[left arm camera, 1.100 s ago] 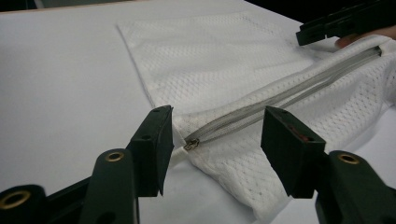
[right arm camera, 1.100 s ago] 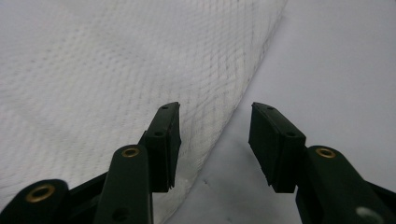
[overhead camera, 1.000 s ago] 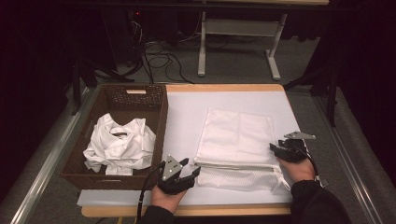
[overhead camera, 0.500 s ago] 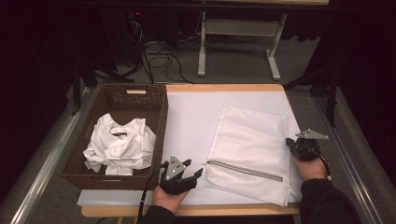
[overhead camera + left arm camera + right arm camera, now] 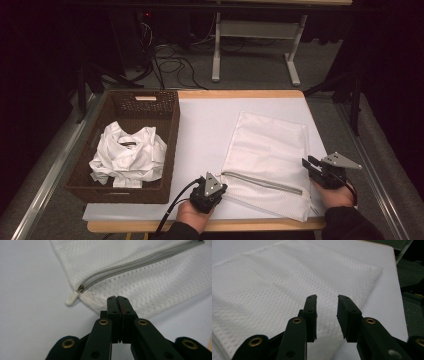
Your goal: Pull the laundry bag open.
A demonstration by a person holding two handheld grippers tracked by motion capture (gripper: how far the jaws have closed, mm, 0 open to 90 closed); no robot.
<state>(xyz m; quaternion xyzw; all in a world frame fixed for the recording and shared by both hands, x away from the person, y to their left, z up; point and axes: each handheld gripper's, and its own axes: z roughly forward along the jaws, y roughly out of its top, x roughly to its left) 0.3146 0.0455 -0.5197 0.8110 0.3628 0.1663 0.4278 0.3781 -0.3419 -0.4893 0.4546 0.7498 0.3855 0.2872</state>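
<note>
The surface [image 5: 210,125] was a pale white sheet laid over a wooden top, whose light edge showed along the far and near sides. Metal rails [image 5: 45,185] ran down its left and right sides. Beyond it lay grey carpeted floor [image 5: 260,75], lit in the middle and falling off into darkness on both sides. A white metal stand [image 5: 252,45] stood on the floor at the far end (its two legs splayed toward the surface). Black cables [image 5: 165,62] coiled to its left.
</note>
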